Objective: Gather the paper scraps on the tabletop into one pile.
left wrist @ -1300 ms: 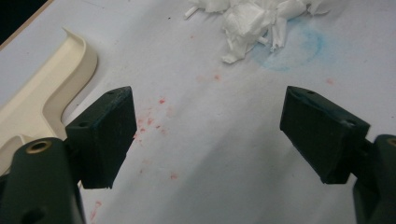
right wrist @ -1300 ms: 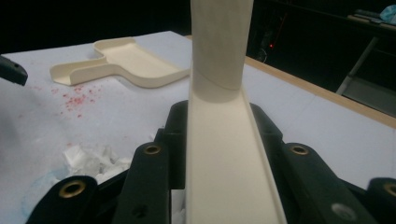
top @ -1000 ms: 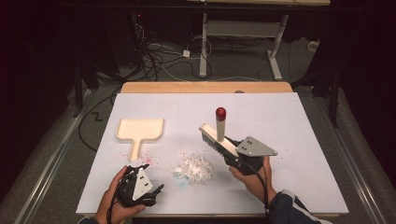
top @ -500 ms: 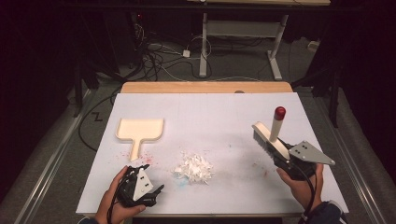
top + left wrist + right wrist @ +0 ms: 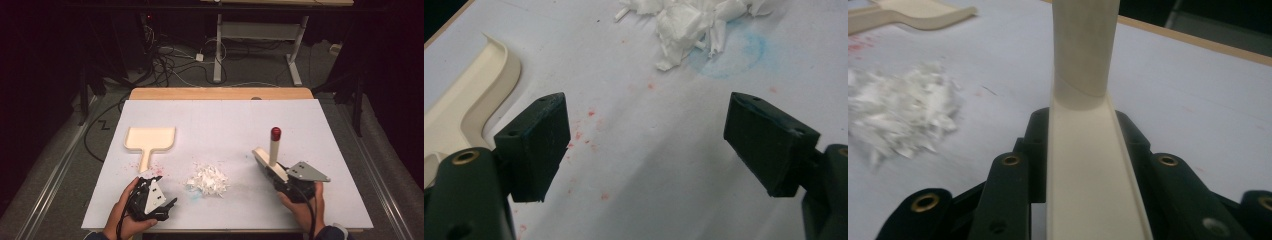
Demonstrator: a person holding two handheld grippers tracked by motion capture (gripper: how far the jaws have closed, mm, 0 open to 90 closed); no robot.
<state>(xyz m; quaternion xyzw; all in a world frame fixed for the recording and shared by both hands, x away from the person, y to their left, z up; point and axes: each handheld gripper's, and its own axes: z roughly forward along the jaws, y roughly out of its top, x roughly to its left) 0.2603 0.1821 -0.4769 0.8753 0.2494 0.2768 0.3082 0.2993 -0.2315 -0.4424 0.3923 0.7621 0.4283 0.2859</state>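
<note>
A cream dustpan (image 5: pixel 150 138) lies flat at the left of the white table top (image 5: pixel 220 120), its handle toward me. A pile of white paper shreds (image 5: pixel 207 179) sits at the front middle. My right gripper (image 5: pixel 274 174) is shut on the base of a cream hand brush (image 5: pixel 274 145), whose red-tipped handle stands upright to the right of the pile. In the right gripper view the brush (image 5: pixel 1088 150) is clamped between the jaws, with the shreds (image 5: pixel 898 110) at the left. My left gripper (image 5: pixel 152 187) rests open near the front edge; its view shows bare table between its fingers (image 5: pixel 536 140).
Red specks and a faint blue ring (image 5: pixel 729 55) mark the table near the shreds. The table's wooden far edge (image 5: pixel 220 93) borders a dark floor with cables (image 5: pixel 170 60) and a desk frame (image 5: pixel 260 35) behind. Bare surface lies between the dustpan and the brush.
My right gripper carried the brush from beside the pile far out to the right, then came part of the way back left and lower. The left gripper stayed put.
</note>
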